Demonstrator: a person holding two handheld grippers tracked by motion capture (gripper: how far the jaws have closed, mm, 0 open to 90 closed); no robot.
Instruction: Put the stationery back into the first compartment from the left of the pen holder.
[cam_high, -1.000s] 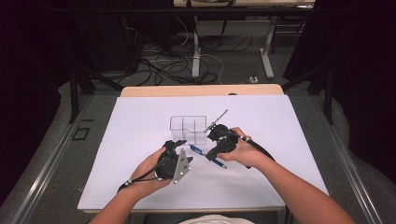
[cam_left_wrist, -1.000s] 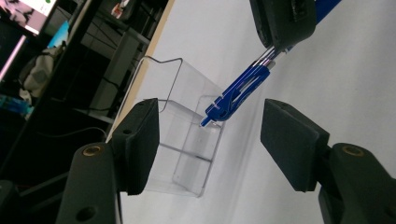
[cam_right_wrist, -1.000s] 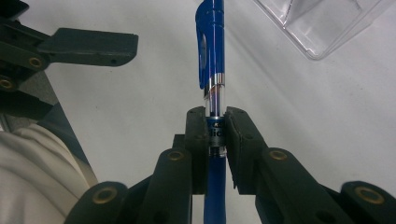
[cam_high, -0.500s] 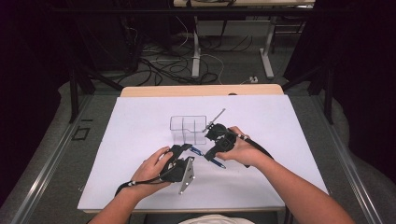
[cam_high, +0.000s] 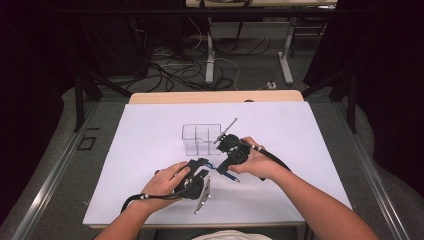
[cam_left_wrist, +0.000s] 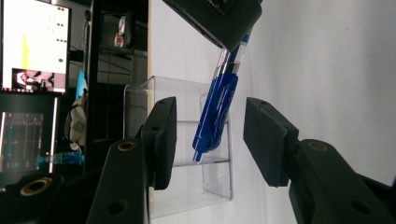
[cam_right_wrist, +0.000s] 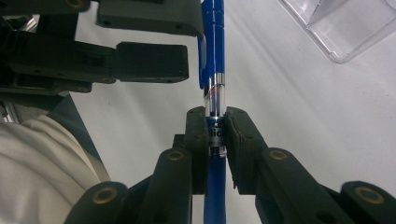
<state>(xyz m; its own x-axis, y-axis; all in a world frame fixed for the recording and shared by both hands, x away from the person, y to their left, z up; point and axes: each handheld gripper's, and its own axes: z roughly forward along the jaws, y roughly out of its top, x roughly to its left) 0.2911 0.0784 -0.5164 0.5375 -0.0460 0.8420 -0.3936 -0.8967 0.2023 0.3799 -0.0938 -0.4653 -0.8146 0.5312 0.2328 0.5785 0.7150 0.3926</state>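
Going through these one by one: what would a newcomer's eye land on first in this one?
The blue pen, clamped in the right gripper above the middle of the white table. The left gripper has its jaws on either side of the pen's clip end without touching it, and they have just been closing. Behind both stands a clear plastic organizer with compartments.

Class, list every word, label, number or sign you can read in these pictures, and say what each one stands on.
"ic": white letters on the blue pen, partly hidden between the jaws of the right hand-held gripper.
Monitor in the background: text too small and blurred to read.
Nothing else is legible.
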